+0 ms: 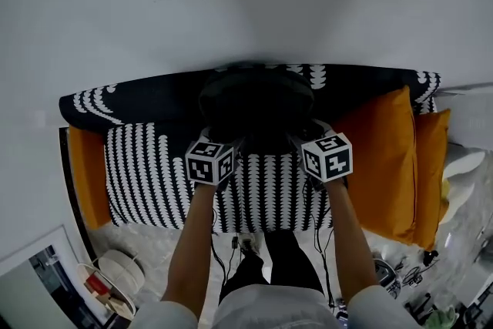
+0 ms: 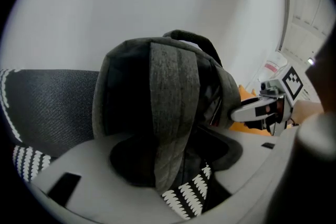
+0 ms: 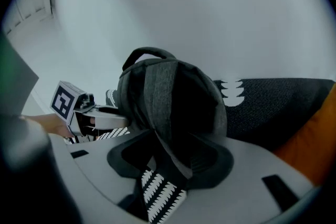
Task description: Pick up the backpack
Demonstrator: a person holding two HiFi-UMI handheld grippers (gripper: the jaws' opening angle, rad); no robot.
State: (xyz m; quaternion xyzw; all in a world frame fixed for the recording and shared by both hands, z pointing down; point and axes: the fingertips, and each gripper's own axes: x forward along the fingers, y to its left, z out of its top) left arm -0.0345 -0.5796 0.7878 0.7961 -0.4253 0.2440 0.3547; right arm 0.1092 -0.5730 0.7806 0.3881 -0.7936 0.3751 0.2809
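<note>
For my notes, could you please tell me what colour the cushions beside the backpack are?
Orange cushions; the head view shows them best.

- The right tool (image 3: 170, 165) has its jaws wide apart, with a grey strap (image 3: 157, 94) of the upright backpack (image 3: 197, 105) running down between them.
- The left tool (image 3: 113, 120) sits at the backpack's left side.
- An orange cushion (image 3: 315, 147) shows at lower right.

Overhead head view, gripper views near backpack (image 1: 258, 104)
</note>
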